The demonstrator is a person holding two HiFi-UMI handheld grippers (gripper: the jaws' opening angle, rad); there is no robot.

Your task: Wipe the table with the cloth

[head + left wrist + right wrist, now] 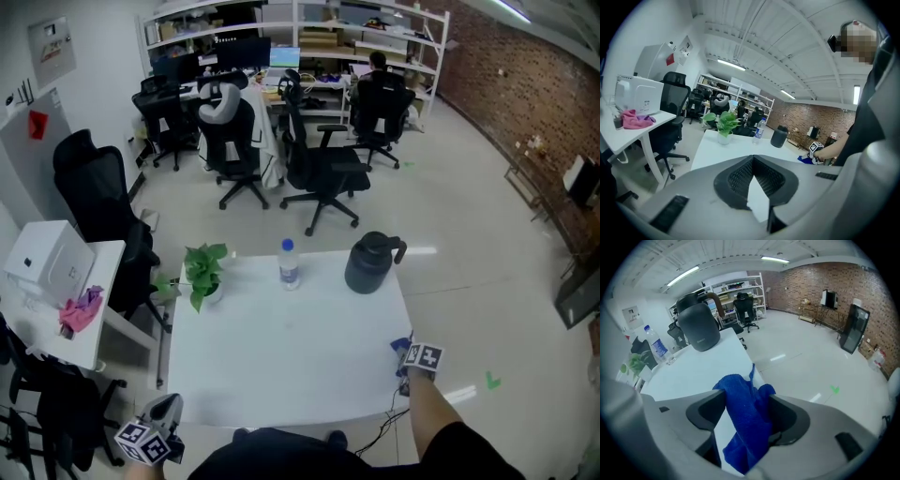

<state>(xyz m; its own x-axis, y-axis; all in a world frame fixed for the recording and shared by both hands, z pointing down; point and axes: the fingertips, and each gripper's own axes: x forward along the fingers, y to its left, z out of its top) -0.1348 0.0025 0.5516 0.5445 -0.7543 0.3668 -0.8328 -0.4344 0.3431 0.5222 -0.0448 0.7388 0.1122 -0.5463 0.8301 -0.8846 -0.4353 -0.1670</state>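
Observation:
The white table (281, 356) fills the middle of the head view. A blue cloth (401, 345) lies bunched at the table's right edge. My right gripper (407, 362) points steeply down over it. In the right gripper view the cloth (749, 427) sits between the wide-spread jaws of the right gripper (745, 399) and reaches both sides, not squeezed. My left gripper (161, 414) hangs off the table's near left corner. Seen from its own camera, the left gripper (752, 158) has its tips together with nothing in them.
On the far side of the table stand a potted plant (206, 274), a water bottle (289, 263) and a black jug (372, 263). A side desk (103, 281) at the left carries a white box and a pink rag (81, 311). Office chairs (319, 173) stand beyond.

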